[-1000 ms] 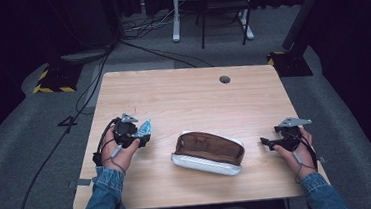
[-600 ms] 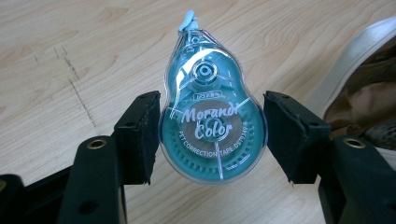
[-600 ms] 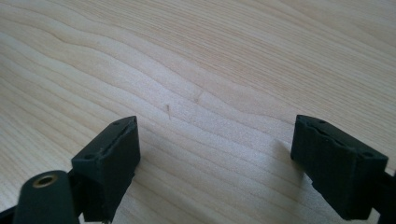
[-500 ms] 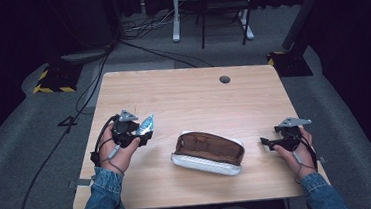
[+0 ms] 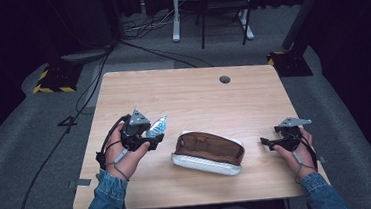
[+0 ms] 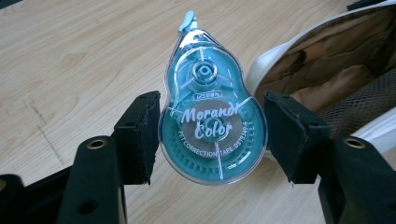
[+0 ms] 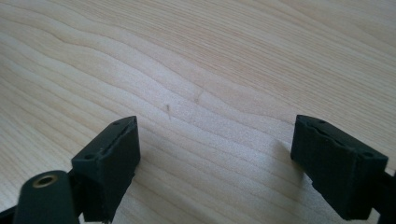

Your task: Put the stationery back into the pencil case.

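Left tool [image 5: 152,137] sat at the left part of the wooden surface [image 5: 198,98], w/ both jaws pressed on the wide end of a teal correction tape [image 6: 212,122]. In the left gripper view the tape's clear shell read "Morandi Color", its narrow tip pointing away from the camera, held above the wood. From the high view the tape [image 5: 158,125] stuck out past the jaws toward the middle of the surface, just left of the pouch [image 5: 208,152].

Pouch lay open near the front-centre edge, between the two hands, brown lining up, pale outer shell. Left gripper view had its open mouth [image 6: 336,70] at upper right, w/ a bit of black mesh inside; tape close to it but whether touching, couldn't tell.

Right tool [image 5: 268,143] rested low at the right side, near the surface's front-right corner, well apart from the pouch. Its jaws stood wide, nothing between them; right gripper view [image 7: 217,163] had bare wood grain in the gap.

Both forearms were in denim sleeves [image 5: 103,201]. Small round hole [image 5: 224,79] toward the far edge of the surface.
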The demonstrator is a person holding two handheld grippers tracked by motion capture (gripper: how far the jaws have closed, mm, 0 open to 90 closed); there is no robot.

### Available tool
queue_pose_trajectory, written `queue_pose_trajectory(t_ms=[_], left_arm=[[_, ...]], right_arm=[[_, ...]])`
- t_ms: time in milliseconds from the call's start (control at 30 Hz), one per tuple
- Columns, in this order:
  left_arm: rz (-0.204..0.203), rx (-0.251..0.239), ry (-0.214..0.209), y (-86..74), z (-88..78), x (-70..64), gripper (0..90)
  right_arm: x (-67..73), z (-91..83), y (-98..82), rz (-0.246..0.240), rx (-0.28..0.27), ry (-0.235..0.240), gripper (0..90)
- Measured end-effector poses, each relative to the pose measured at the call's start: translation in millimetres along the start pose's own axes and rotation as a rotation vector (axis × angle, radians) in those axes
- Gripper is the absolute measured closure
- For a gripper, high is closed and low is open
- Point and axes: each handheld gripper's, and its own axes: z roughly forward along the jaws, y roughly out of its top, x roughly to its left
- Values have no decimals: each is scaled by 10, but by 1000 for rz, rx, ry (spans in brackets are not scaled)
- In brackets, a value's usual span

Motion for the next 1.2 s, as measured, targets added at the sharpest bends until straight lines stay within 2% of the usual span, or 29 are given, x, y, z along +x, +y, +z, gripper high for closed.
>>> queue_pose_trajectory(t_ms=[367, 567, 800, 867, 933, 1033, 1200], left_arm=[[49, -8, -61, 93, -1, -228, 389], [80, -12, -121, 131, 33, -361, 389], [109, -19, -147, 165, 33, -471, 389], [130, -15, -166, 184, 44, -529, 389], [135, -14, -170, 189, 50, -545, 389], [156, -17, -208, 200, 84, -590, 388], [173, -3, -231, 217, 141, -651, 388]], right_arm=[[1, 0, 0, 1, 0, 0, 160], [1, 0, 0, 1, 0, 0, 160], [1, 0, 0, 1, 0, 0, 161], [1, 0, 0, 1, 0, 0, 160], [1, 0, 0, 1, 0, 0, 161], [1, 0, 0, 1, 0, 0, 161], [1, 0, 0, 1, 0, 0, 160]])
